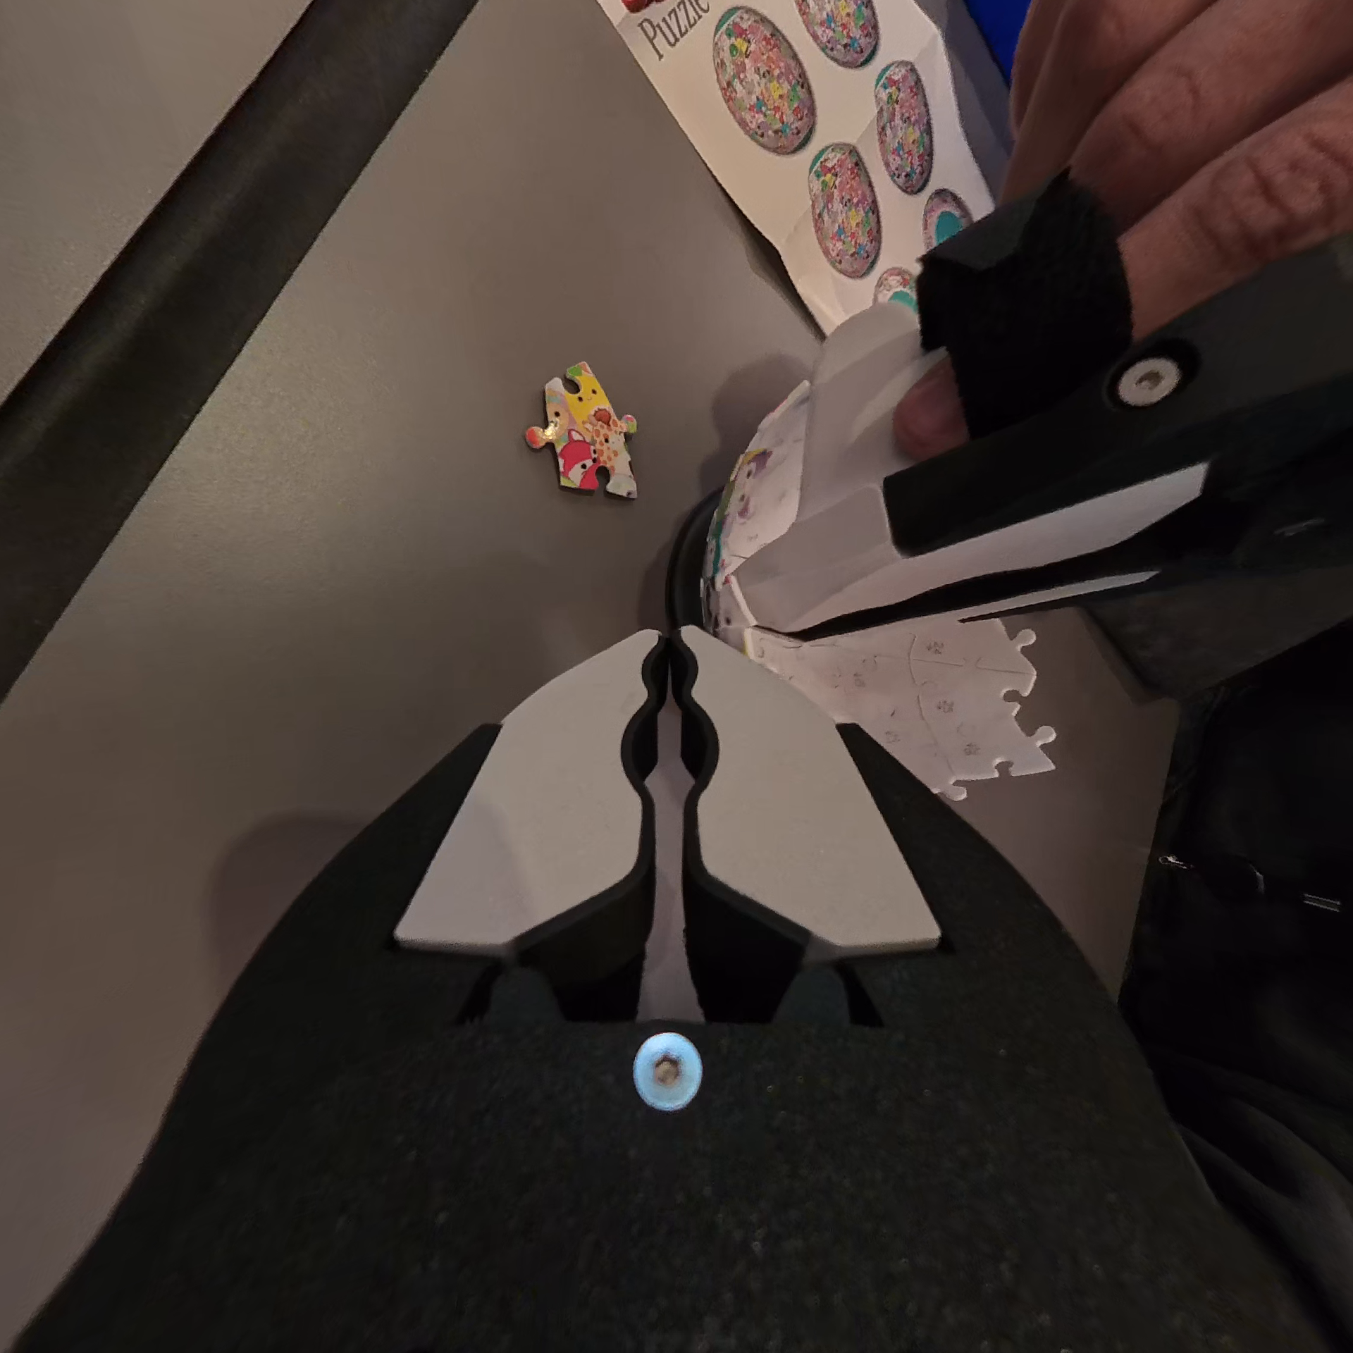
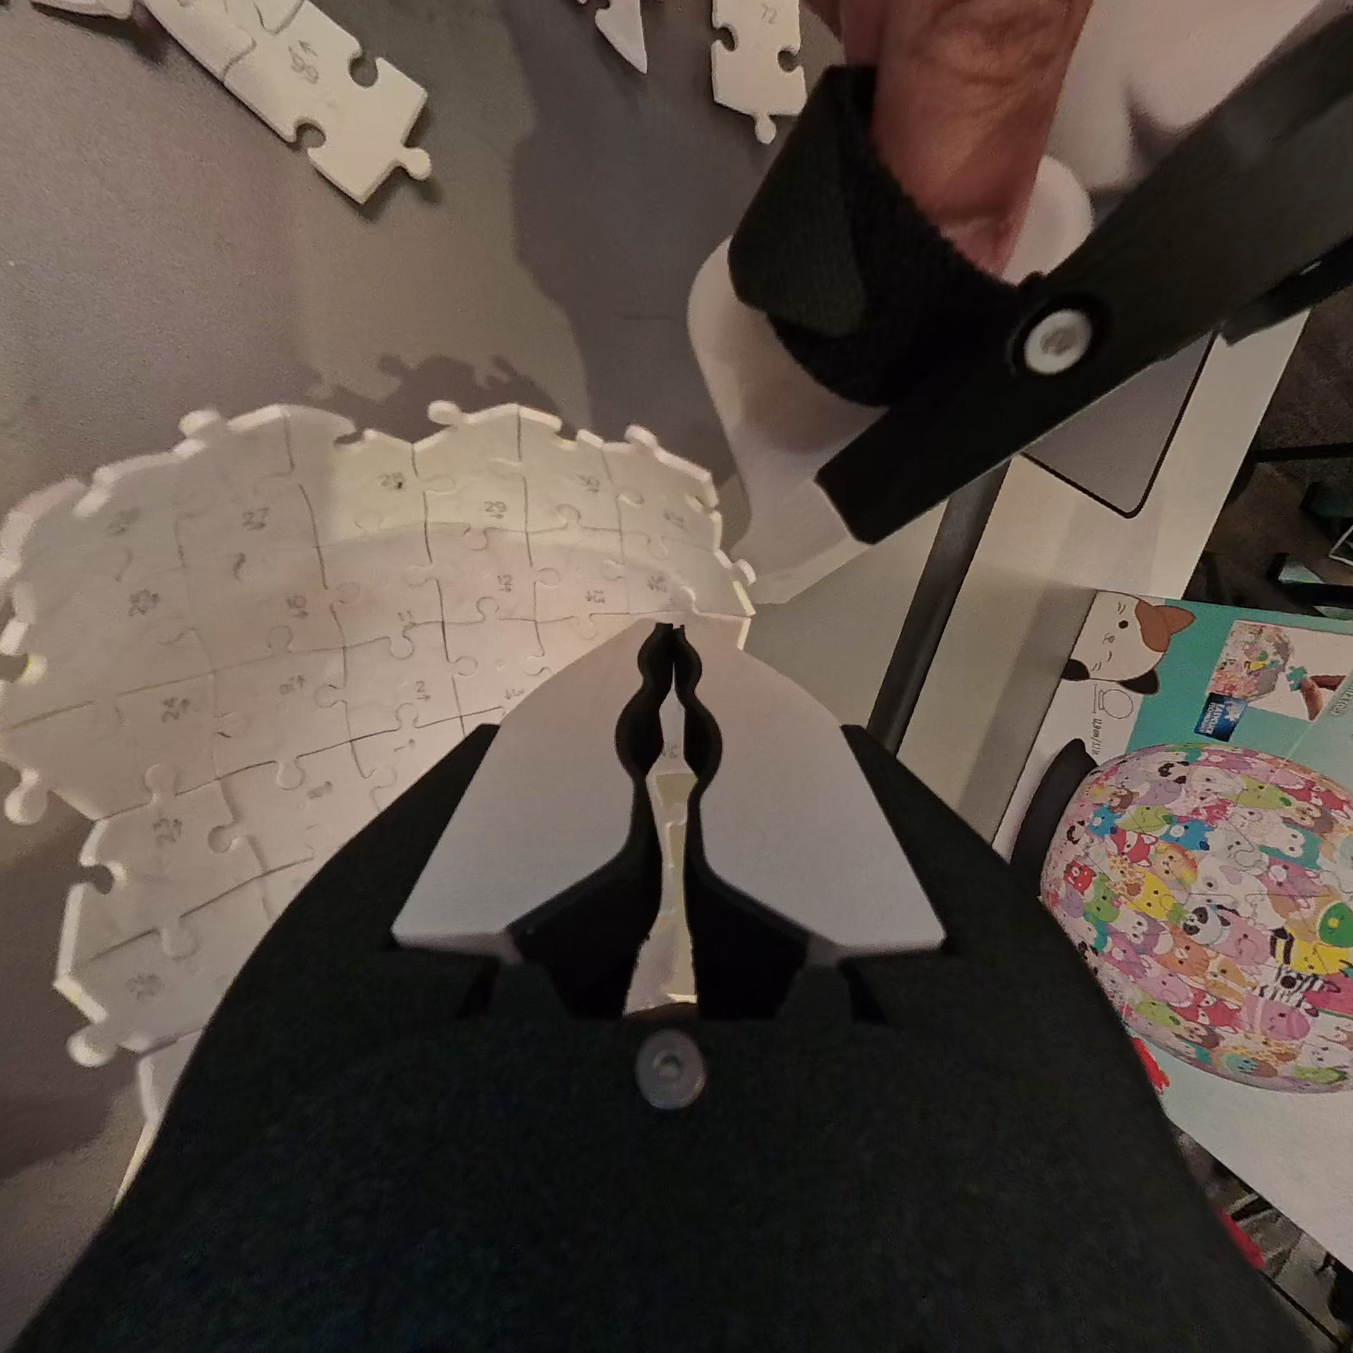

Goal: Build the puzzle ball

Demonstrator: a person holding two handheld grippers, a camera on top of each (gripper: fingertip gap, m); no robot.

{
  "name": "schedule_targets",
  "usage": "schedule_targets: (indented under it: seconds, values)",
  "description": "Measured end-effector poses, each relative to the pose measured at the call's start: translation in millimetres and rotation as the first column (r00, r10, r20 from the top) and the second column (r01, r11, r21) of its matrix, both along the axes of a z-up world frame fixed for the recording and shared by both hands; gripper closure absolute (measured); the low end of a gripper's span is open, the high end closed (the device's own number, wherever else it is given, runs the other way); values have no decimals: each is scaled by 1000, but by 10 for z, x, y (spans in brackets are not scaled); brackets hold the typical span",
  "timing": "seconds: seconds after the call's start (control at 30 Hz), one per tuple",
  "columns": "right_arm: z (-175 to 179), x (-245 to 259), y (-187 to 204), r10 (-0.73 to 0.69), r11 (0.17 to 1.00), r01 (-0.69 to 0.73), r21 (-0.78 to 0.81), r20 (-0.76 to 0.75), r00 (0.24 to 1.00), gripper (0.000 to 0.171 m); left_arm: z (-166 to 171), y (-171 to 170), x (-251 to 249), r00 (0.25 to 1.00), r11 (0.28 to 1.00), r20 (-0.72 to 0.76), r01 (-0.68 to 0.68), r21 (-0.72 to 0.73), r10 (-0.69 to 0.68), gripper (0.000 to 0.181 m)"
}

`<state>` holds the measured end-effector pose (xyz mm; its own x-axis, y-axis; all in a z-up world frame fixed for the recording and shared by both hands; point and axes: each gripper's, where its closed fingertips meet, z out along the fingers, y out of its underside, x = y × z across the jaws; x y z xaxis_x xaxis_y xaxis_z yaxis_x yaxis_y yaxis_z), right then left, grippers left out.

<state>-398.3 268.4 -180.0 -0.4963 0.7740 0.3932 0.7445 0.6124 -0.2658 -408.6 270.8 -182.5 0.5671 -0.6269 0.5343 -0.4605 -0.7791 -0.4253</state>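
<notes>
Two hand-held grippers are in view, both with fingertips drawn together. The left hand-held gripper has its jaws pressed tip to tip, with nothing visible between them; it sits just at the rim of the partly built puzzle ball, which lies at its 2 o'clock in the left wrist view, apparently resting on a dark ring stand. The right hand-held gripper is likewise closed at the tips, with its tips at the near edge of the puzzle shell; whether it pinches that edge cannot be told. In the right wrist view the shell spreads from 9 to 12 o'clock of the gripper, white inner face up, numbered backs showing, rim ragged with tabs.

One loose coloured piece lies flat on the grey desk at 11 o'clock of the left gripper, well apart from the ball; a printed instruction sheet lies at 1 o'clock. White joined strips lie on the desk at 11 o'clock of the right gripper, apart from the shell; the puzzle box sits at 3 o'clock. A hand grips the other tool's handle at 1 o'clock.
</notes>
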Motion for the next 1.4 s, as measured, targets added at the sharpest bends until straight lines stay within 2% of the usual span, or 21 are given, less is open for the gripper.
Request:
schedule_targets:
  seconds: [0.27, 0.4, 0.47, 0.53, 0.57, 0.63, 0.7, 0.77, 0.87, 1.0, 1.17, 1.3, 1.4]
  values:
    - [78, 44, 10, -16, 1000, 16, -1, -9, 1000, 171, -36, 17, -52, 999, 1000, -38, -12, 7, 12, 181]
    - [666, 199, 88, -92, 993, 71, -97, -237, 967, 171, -30, 161, -222, 990, 992, -114, -73, 99, 84, 176]
    - [953, 376, 281, -189, 978, 140, -157, -366, 911, 171, 11, 270, -282, 982, 976, -151, -83, 203, 115, 166]
    - [1044, 575, 543, -295, 952, 218, -216, -449, 844, 165, 70, 380, -305, 975, 945, -172, -83, 315, 143, 157]
    - [972, 665, 667, -345, 934, 253, -253, -453, 822, 157, 109, 422, -296, 975, 929, -165, -84, 360, 152, 157]
    - [631, 821, 885, -439, 890, 341, -303, -361, 823, 142, 193, 500, -286, 975, 899, -137, -101, 427, 175, 156]
    - [242, 891, 1019, -487, 859, 410, -306, -239, 840, 143, 277, 554, -313, 973, 880, -108, -136, 456, 206, 156]
    - [-40, 792, 936, -479, 835, 387, -391, -171, 861, 143, 388, 554, -322, 974, 873, -61, -165, 460, 216, 156]
    - [-278, 652, 709, -406, 817, 305, -490, -112, 907, 141, 591, 526, -364, 975, 851, -22, -180, 494, 219, 156]
    - [-353, 556, 571, -342, 805, 216, -552, -134, 930, 141, 825, 464, -449, 974, 832, 46, -214, 512, 222, 156]
    - [-382, 388, 533, -287, 837, 158, -525, -175, 942, 136, 1076, 385, -466, 963, 831, 187, -263, 490, 194, 156]
    - [-391, 258, 547, -271, 856, 140, -497, -203, 941, 136, 1132, 358, -476, 964, 826, 190, -260, 500, 188, 156]
    - [-392, 235, 540, -269, 850, 134, -509, -202, 942, 143, 1148, 338, -432, 967, 829, 185, -245, 502, 174, 156]
